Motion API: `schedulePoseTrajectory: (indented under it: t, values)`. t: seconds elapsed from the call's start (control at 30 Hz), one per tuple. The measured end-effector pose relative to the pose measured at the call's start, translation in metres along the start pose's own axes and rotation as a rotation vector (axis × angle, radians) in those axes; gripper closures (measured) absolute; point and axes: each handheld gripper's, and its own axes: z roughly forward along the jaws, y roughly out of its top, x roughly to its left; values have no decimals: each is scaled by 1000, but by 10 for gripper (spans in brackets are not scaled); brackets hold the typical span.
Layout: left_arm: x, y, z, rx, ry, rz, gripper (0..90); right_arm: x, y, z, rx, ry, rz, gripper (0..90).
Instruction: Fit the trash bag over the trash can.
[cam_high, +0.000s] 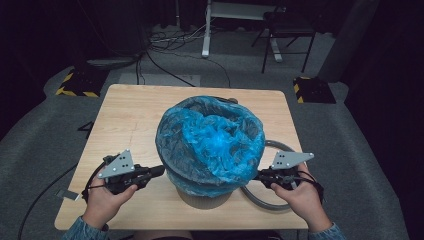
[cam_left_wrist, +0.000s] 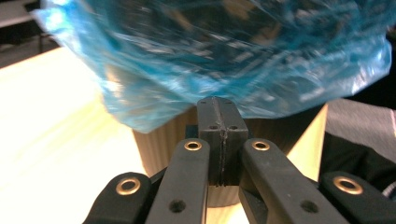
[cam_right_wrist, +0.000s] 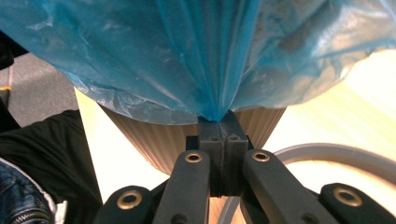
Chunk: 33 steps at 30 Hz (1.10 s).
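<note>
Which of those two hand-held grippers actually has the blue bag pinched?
The right gripper: blue bag film gathers into a bunch between its shut jaws. The left gripper is shut too, but the film only hangs above it; no pinch is visible.

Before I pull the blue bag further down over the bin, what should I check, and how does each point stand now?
1. Right gripper grips the blue bag: ok, film is bunched between its shut jaws.
2. Left gripper grips the bag: cannot tell, jaws are shut at the hem, no film seen between them.
3. Bin upright on the table: ok.
4. Bag covers the rim: ok.
5. Grey ring away from the bin: not ok, it lies against the base.
</note>
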Motion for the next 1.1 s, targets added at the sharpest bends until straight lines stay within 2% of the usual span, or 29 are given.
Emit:
schedulePoseTrajectory:
  t: [0.03,0.07,0.1,0.17,0.23,0.3,0.47,0.57,0.67,0.9,1.03,1.1]
  values:
    - [2,0,-2,-22,17,-17,834,-1,0,-1,10,-1,-5,799]
    - [4,0,-5,-48,38,-30,718,-2,1,-2,34,-27,-46,610]
    - [6,-1,-8,-63,55,-42,648,-2,2,-5,36,-58,-74,467]
    - [10,-2,-14,-79,73,-56,589,-3,4,-13,5,-88,-79,333]
    - [13,-3,-20,-76,103,-52,523,-4,6,-24,-21,-113,-64,278]
    - [16,-5,-26,-62,147,-36,481,-4,9,-34,-46,-118,-52,258]
    - [24,-11,-37,-20,251,-33,416,1,17,-54,-69,-102,-65,225]
    - [30,-17,-39,7,287,-51,405,3,20,-68,-87,-95,-62,219]
    - [32,-19,-37,56,344,-22,397,6,25,-82,-113,-95,-67,220]
    - [36,-19,-33,58,335,-42,388,7,49,-100,-172,-132,-72,218]
    - [37,-18,-36,32,320,-59,388,2,63,-103,-202,-150,-60,223]
    - [39,-14,-37,-3,306,-89,388,-3,69,-103,-215,-154,-52,239]
